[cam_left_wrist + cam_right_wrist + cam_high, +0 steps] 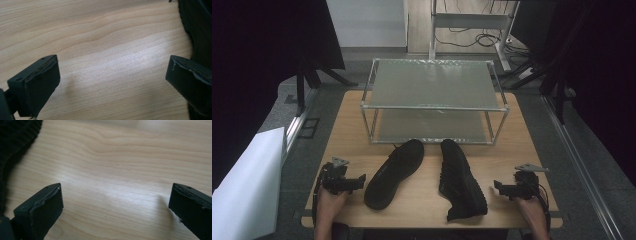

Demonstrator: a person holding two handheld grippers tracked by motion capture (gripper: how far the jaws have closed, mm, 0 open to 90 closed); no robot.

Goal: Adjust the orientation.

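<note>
Jaws of left gripper and right gripper spread wide, gripping nothing, each just outside a black lace-up shoe on the light wooden table.

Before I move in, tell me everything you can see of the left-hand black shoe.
The left shoe is all black, low-cut and laced, with a textile-looking upper. It lies on the wooden table, toe toward the metal rack, heel angled toward the left gripper. Nothing grips it, and it lies apart from the right shoe.
</note>
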